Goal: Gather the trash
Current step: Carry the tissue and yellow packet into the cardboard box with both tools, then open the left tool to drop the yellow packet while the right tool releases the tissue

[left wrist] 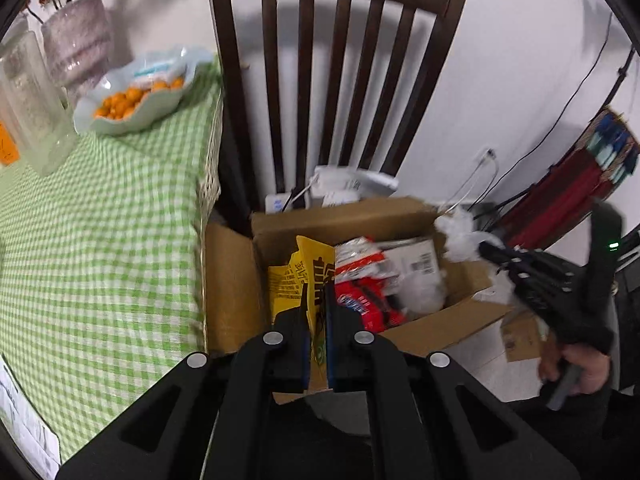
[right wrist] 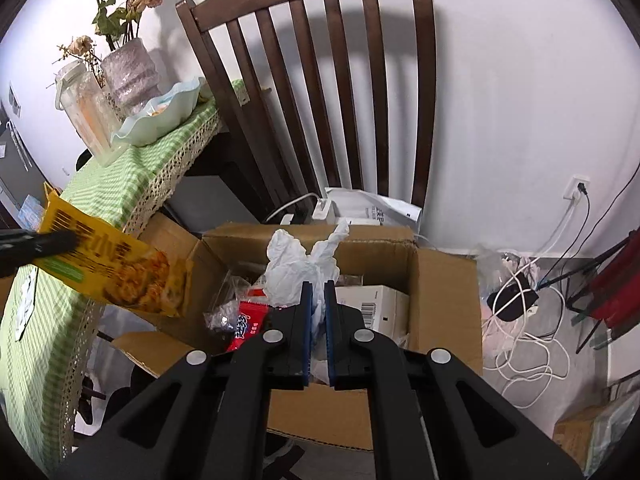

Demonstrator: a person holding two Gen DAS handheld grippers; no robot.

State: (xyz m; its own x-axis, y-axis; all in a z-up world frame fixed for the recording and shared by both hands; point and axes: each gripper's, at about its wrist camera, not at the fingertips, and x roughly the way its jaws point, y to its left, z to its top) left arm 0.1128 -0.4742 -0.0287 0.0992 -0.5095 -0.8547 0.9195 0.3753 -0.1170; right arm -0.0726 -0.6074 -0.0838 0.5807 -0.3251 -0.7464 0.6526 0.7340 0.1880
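My left gripper (left wrist: 318, 292) is shut on a yellow snack wrapper (left wrist: 308, 276) and holds it over the open cardboard box (left wrist: 352, 220). The same wrapper shows in the right wrist view (right wrist: 120, 276), left of the box (right wrist: 444, 292). My right gripper (right wrist: 318, 292) is shut on a crumpled white tissue (right wrist: 300, 268) above the box; it also shows at the right of the left wrist view (left wrist: 464, 236). Inside the box lie a red wrapper (left wrist: 364, 300), a clear wrapper (right wrist: 224, 312) and a small white carton (right wrist: 376, 304).
A table with a green checked cloth (left wrist: 100, 240) stands left of the box, holding a bowl of oranges (left wrist: 140, 96), a glass jar (left wrist: 28, 104) and a vase (right wrist: 128, 68). A dark wooden chair (right wrist: 320, 80) stands behind the box. Cables (right wrist: 520, 340) lie on the floor at right.
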